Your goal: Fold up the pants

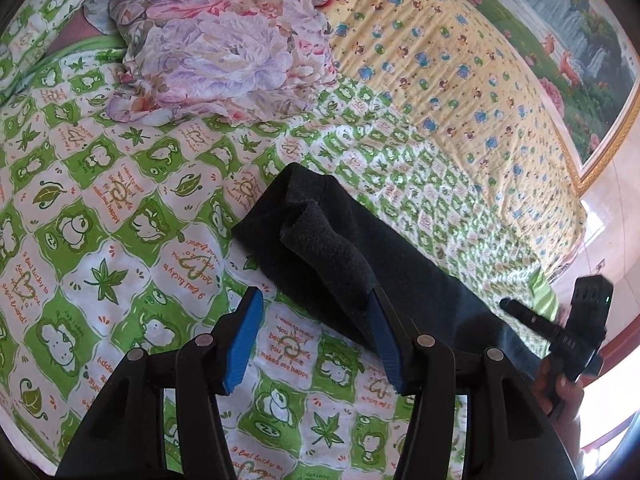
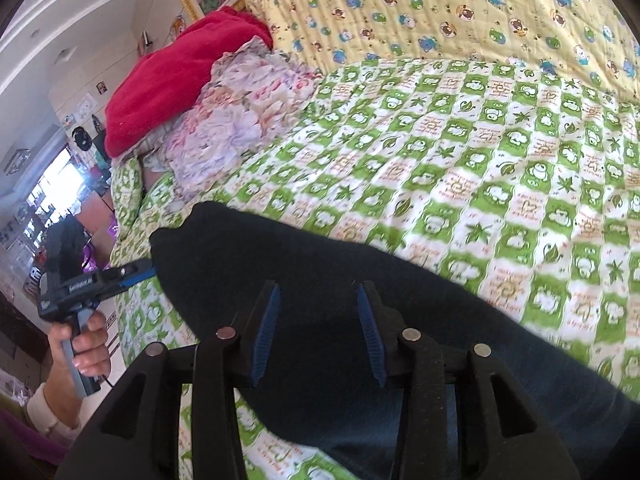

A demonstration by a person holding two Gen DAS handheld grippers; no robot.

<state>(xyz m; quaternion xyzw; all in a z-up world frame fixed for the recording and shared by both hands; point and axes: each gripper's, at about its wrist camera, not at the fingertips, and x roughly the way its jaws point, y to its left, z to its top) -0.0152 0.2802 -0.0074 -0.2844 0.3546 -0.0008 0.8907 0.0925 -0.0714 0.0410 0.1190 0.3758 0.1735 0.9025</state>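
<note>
Dark pants laid on green-and-white quilt, long axis running diagonally from bunched end near floral pillow back toward right gripper. Left gripper: jaws spread, nothing held, one blue pad at cloth edge, bunched end just ahead. Right gripper: jaws parted over mid-length of pants, ungrasped; left judged nearer the end.

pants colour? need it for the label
Dark navy, almost black, plain with no print. The pants show best in the right wrist view.
</note>
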